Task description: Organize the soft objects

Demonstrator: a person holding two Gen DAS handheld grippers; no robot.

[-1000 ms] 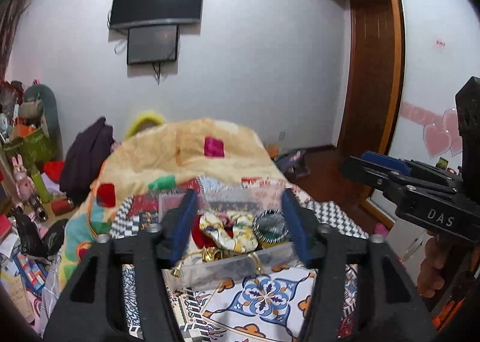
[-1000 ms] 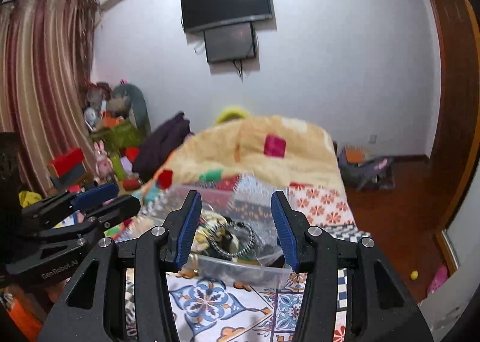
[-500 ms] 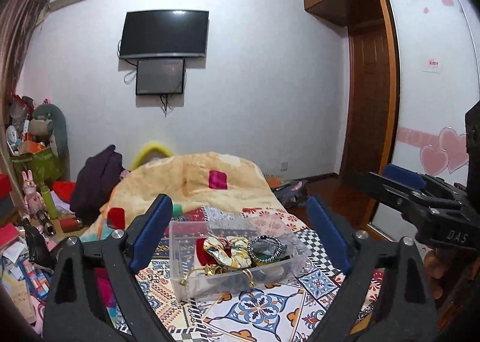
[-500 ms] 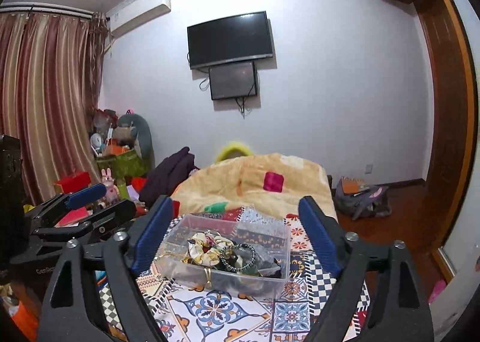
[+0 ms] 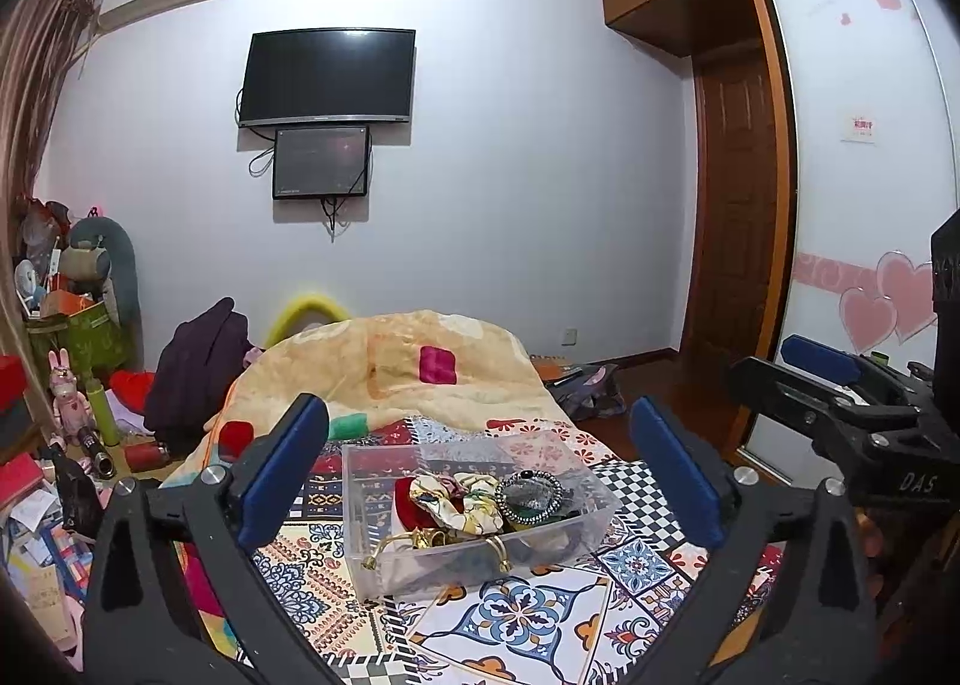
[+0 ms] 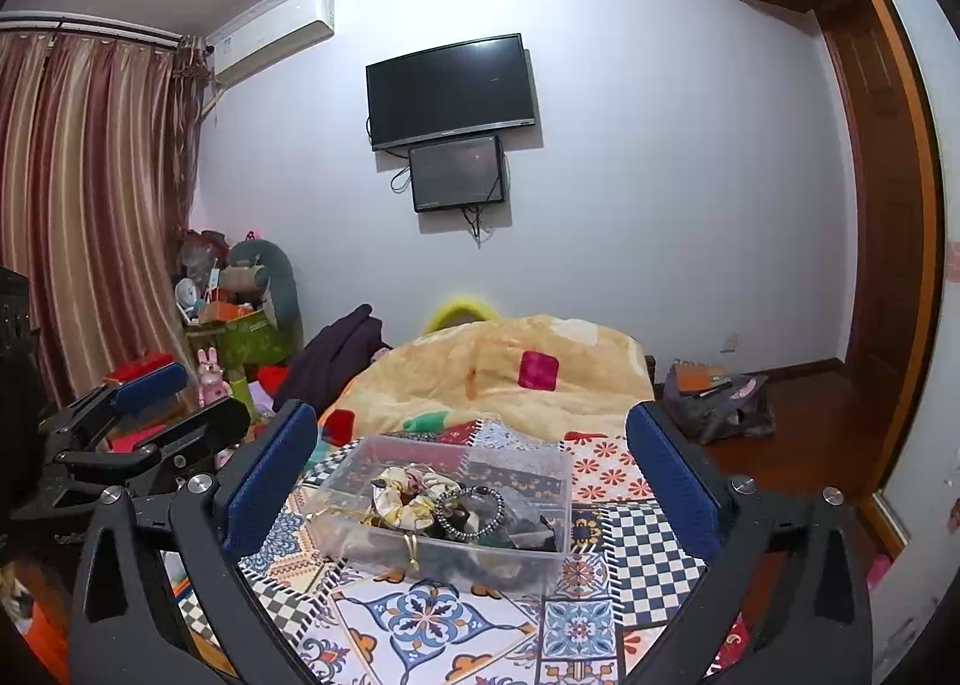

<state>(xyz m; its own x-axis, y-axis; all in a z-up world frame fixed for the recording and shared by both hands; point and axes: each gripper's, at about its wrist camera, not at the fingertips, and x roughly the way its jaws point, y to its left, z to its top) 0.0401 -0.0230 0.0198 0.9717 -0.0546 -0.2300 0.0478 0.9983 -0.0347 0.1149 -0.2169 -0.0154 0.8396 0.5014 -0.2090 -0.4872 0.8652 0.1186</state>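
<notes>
Where the left wrist camera looks out, the left gripper [image 5: 477, 472] has its blue-padded fingers spread wide and clamps nothing. Between them, farther off, a clear plastic box [image 5: 474, 556] sits on the patterned bedspread [image 5: 522, 625]; inside lie a floral scrunchie [image 5: 465, 499], a red piece of cloth [image 5: 408, 505], a dark beaded hair ring [image 5: 531, 496] and gold-coloured bits at the front wall. Behind it a yellow quilt [image 5: 384, 361] is heaped, under a wall television [image 5: 327, 75]. The right gripper [image 5: 840, 391] shows at the right edge.

From the right wrist camera, the right gripper [image 6: 471, 466] is likewise spread wide and empty, the same box [image 6: 444, 505] lying between its fingers with scrunchie [image 6: 402, 496] and beaded ring [image 6: 471, 511] inside. Striped curtains [image 6: 78, 205] hang left, and the left gripper [image 6: 141, 415] shows below them.

Compared with a second ago, both tongs have opened much wider and drawn back from the box, which now looks smaller and lower.
</notes>
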